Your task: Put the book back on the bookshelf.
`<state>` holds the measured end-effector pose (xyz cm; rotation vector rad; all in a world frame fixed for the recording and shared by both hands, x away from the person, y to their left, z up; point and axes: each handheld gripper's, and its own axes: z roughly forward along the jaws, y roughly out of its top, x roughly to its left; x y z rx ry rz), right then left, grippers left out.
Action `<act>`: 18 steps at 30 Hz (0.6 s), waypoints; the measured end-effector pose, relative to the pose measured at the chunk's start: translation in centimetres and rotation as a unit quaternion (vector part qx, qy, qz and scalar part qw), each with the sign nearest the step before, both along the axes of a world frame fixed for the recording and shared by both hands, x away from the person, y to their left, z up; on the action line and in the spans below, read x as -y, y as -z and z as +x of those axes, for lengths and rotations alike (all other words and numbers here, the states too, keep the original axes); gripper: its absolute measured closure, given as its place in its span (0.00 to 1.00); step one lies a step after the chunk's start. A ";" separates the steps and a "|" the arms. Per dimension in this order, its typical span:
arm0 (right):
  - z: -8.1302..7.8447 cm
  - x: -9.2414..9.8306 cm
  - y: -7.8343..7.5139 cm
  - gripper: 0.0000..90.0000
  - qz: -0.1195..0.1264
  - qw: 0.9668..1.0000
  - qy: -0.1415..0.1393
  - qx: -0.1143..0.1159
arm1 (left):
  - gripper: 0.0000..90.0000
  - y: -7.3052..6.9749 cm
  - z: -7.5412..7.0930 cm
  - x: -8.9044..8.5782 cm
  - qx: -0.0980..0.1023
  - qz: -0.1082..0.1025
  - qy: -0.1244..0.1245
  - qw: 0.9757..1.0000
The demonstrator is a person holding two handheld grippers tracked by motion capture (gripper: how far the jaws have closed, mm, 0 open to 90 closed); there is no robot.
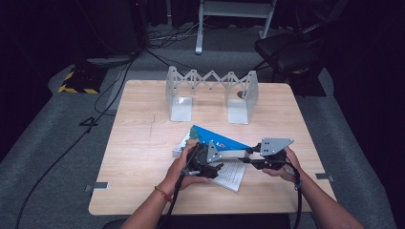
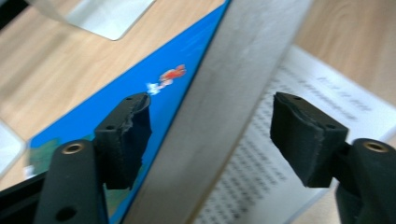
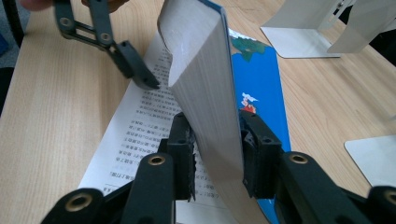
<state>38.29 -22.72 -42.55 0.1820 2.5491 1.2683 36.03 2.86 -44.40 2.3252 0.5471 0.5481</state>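
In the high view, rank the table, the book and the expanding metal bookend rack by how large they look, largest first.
1. Table
2. Expanding metal bookend rack
3. Book, partly hidden by the grippers; it lies nearer the camera, so its rank against the rack is unsure.

Open book (image 1: 224, 155) with a bright blue illustrated cover, lying near the front middle of the wooden table (image 1: 143, 143), thick grey-edged block of pages (image 3: 210, 93) lifted upright, printed text page lying flat beside it, blue cover flat on the other side
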 end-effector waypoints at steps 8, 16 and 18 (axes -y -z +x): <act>-0.1 1.0 -0.4 0.76 -0.005 1.000 0.013 -0.007 | 0.49 -0.2 0.4 1.2 0.000 -0.005 0.002 1.000; 0.2 2.4 -0.5 0.70 -0.017 1.000 0.024 0.002 | 0.69 0.5 0.5 1.4 0.012 -0.044 0.053 0.998; 0.3 2.6 -0.7 0.67 -0.005 1.000 0.024 -0.002 | 0.70 0.6 0.6 1.2 0.005 -0.053 0.052 0.997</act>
